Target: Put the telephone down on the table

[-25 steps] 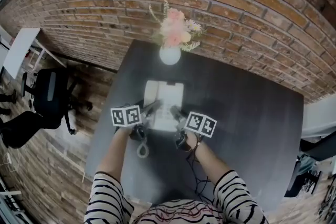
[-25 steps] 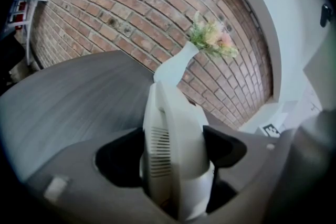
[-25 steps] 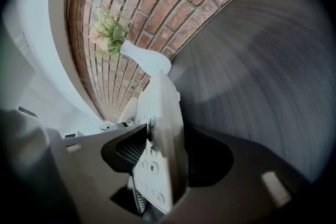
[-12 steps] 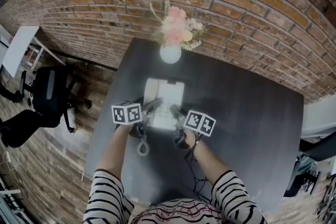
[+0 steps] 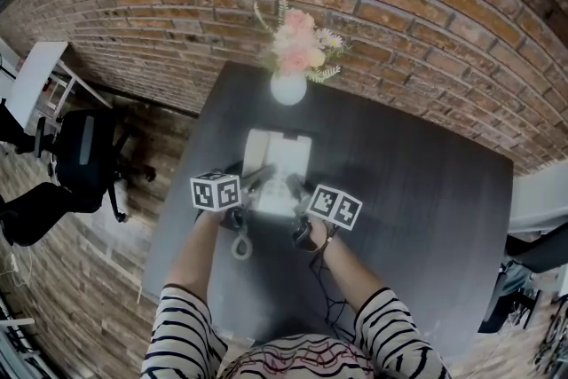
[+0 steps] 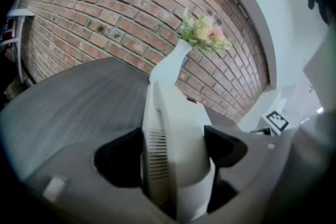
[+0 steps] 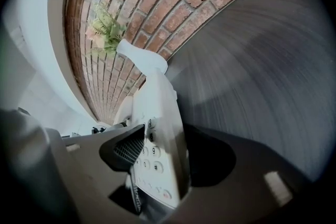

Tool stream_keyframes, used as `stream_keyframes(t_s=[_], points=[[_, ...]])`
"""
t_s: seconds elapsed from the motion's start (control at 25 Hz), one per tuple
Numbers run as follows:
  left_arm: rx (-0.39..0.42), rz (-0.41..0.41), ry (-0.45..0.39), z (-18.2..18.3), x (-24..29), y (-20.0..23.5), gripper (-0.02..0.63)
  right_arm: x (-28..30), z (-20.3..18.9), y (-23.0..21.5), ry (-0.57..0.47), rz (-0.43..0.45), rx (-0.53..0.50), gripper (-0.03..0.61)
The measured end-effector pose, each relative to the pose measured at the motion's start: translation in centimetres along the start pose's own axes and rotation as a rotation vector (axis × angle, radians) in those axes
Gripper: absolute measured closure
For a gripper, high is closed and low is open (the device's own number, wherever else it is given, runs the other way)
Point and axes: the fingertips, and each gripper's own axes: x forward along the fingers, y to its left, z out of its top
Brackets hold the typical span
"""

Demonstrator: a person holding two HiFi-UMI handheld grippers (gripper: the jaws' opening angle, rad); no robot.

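A white telephone lies flat on the dark table, in front of the vase. My left gripper holds its near left edge and my right gripper holds its near right edge. In the left gripper view the handset side of the telephone sits upright between the two black pads, which touch it while the jaws are opening slightly. In the right gripper view the keypad side of the telephone fills the gap, with the ribbed pad against the keys, and those jaws are opening.
A white vase of pink flowers stands just beyond the telephone by the brick wall. A coiled cord lies near the left hand. An office chair stands on the floor to the left.
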Motion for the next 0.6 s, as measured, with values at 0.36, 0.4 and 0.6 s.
stream_keyframes(t_s=[0.36,0.4,0.6], points=[[0.065,-0.016,-0.047,0.5,-0.8,-1.0,0.140,-0.7,-0.4,0.4,-0.002,-0.009,-0.073,0.238],[0.066,-0.016,-0.059,0.6,-1.0,-1.1,0.140,-1.0,-0.4,0.3,-0.003,-0.011,-0.082,0.238],[0.078,0.008,-0.111,0.8,-2.5,-1.4,0.140,-2.5,-0.2,0.0,-0.025,-0.010,-0.124,0.242]])
